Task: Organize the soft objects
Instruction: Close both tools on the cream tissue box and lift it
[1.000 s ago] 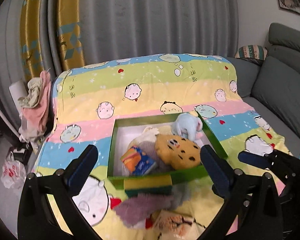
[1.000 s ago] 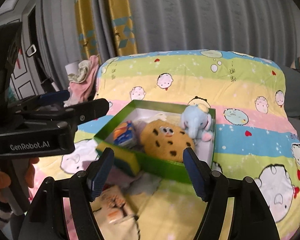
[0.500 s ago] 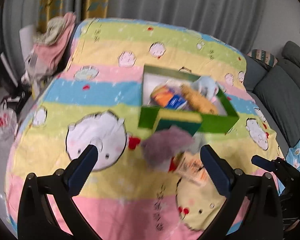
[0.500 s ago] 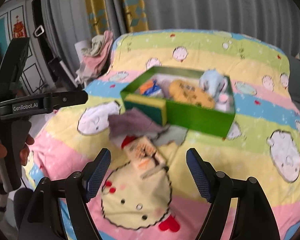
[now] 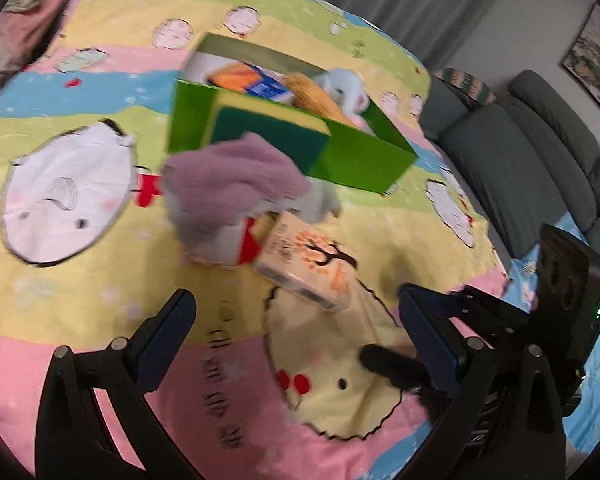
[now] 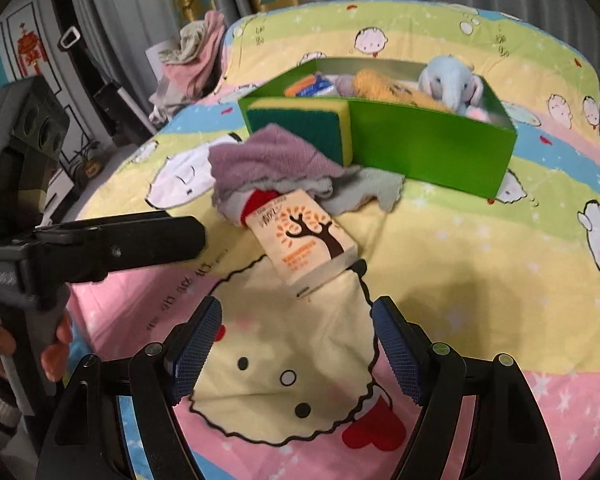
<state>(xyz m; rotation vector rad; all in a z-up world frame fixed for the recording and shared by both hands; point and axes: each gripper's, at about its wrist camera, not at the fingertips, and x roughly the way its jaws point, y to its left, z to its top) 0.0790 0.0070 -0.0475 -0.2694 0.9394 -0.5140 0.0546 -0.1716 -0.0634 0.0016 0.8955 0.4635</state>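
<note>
Two grippers, left [image 5: 296, 340] and right [image 6: 296, 344], we note spread wide, holding nothing. Tissue pack [image 6: 302, 242] lies just beyond both jaws, near the green box [image 6: 428, 148], touching the purple cloth [image 6: 268, 160].

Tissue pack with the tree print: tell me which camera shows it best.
The right wrist view. There the tissue pack is sharp, its tree print and front edge plain, lying ahead of the open right gripper with its far end under the purple cloth. The left wrist view shows the same pack blurred and tilted.
</note>
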